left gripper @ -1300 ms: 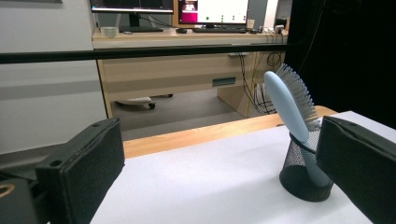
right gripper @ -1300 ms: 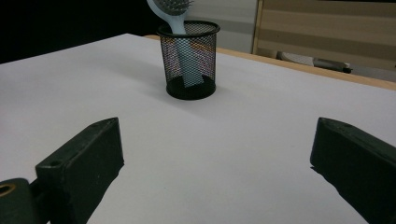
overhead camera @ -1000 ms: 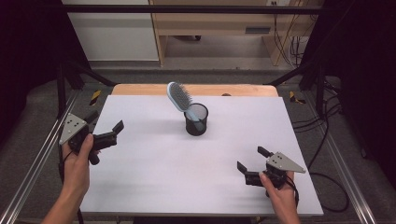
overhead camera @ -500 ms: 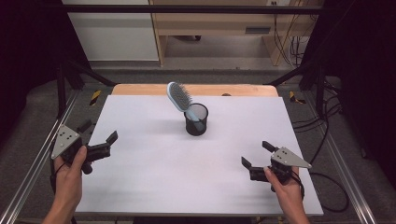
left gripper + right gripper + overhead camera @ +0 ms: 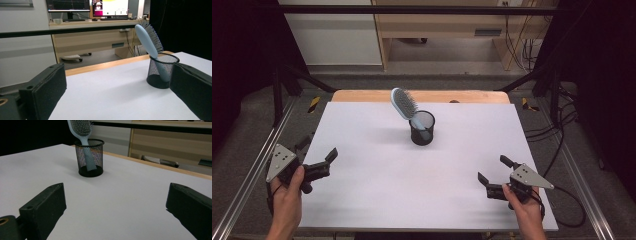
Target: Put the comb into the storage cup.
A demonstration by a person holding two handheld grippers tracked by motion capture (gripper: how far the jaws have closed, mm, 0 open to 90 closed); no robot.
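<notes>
Both hand-held grippers, left (image 5: 318, 161) and right (image 5: 492, 171), gape empty; pale-blue plastic hairbrush (image 5: 404, 105) leans handle-down in black mesh cup (image 5: 422, 128), mid-table (image 5: 377, 200).

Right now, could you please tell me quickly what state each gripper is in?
Left gripper: open, holding nothing.
Right gripper: open, holding nothing.

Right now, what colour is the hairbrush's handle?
Light blue; the hairbrush shows best in the right gripper view, standing in the black mesh cup.
</notes>
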